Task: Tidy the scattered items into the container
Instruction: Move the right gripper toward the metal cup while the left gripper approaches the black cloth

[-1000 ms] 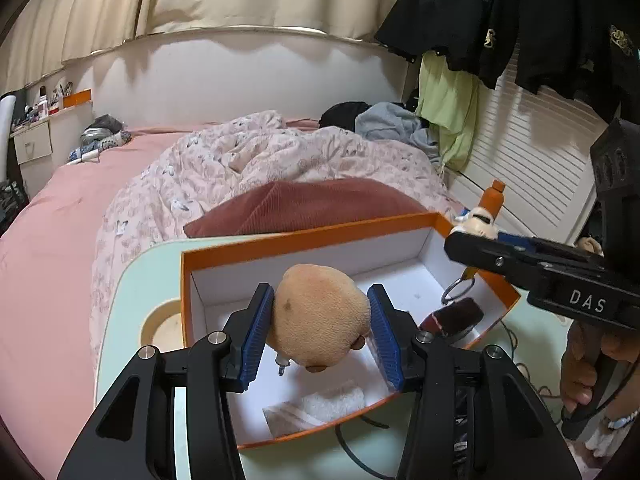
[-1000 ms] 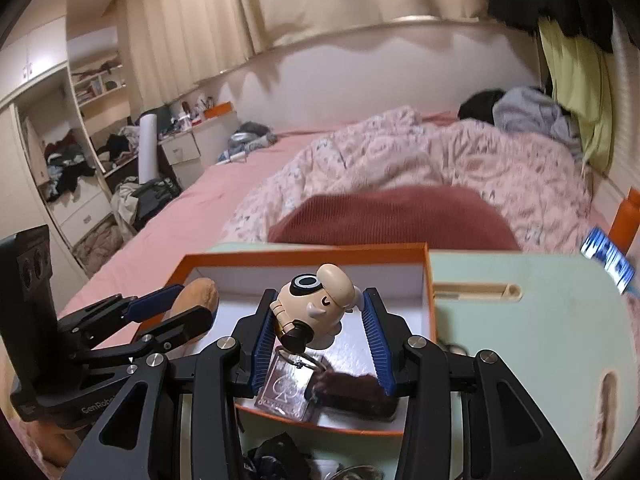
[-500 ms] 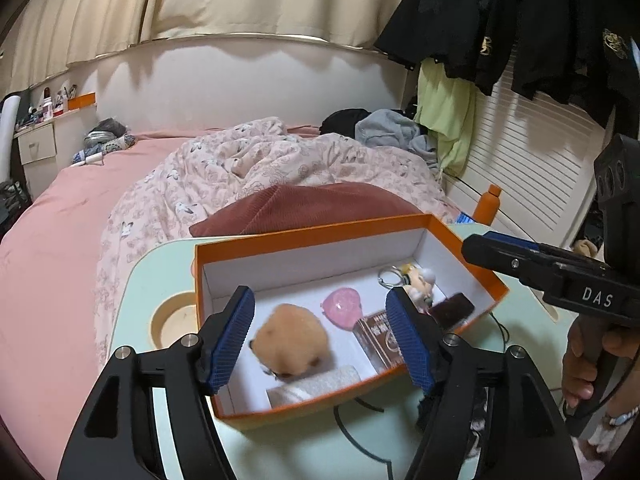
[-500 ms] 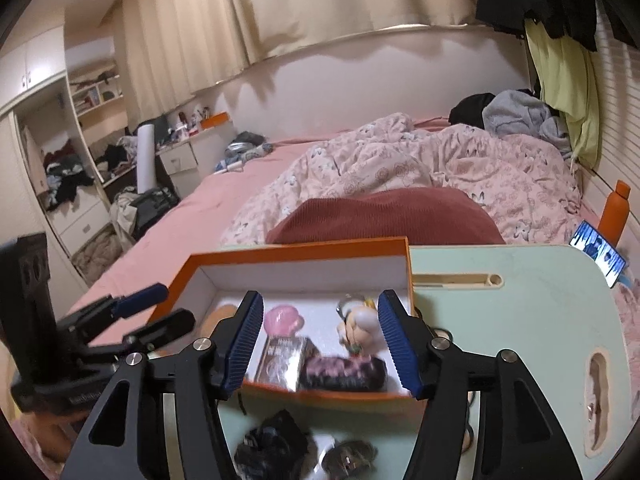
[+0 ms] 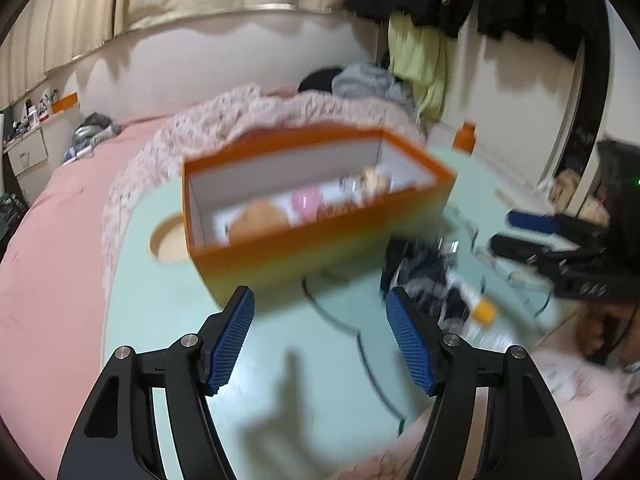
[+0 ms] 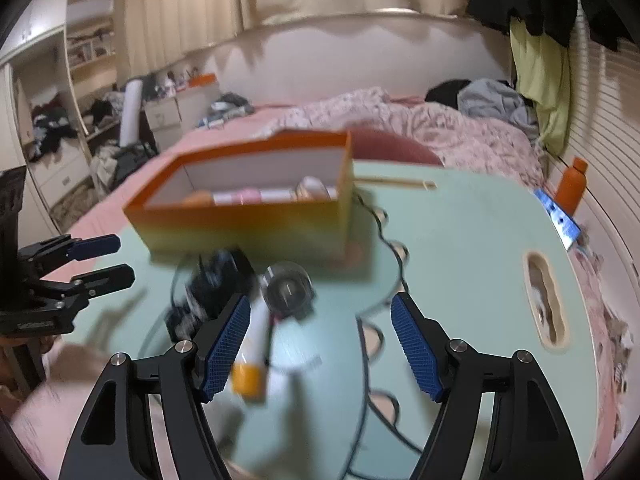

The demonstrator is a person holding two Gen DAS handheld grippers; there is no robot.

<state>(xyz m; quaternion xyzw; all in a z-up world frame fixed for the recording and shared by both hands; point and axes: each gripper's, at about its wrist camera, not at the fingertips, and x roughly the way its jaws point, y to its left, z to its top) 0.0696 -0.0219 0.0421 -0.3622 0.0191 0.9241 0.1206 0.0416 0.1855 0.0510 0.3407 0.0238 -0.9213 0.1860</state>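
**Both claws empty, lining up the next pick in front of the box**

The left claw stands open with nothing between its blue pads, over bare green surface just near of the orange box. The right claw is opening, also empty; a white tube with an orange cap lies just beside its left pad, and a dark round object, too blurred to name, sits just beyond.

The box already holds a tan plush, something pink and a few small pieces at its right end. Left outside, by my reading, are the tube, the round object, a black tangled bundle and a dark cable trailing toward the near edge.

So the step in hand looks like the reach for another stray item. The right claw probably needs to straddle the tube or the round object squarely before closing; the left seems best placed for the cable.
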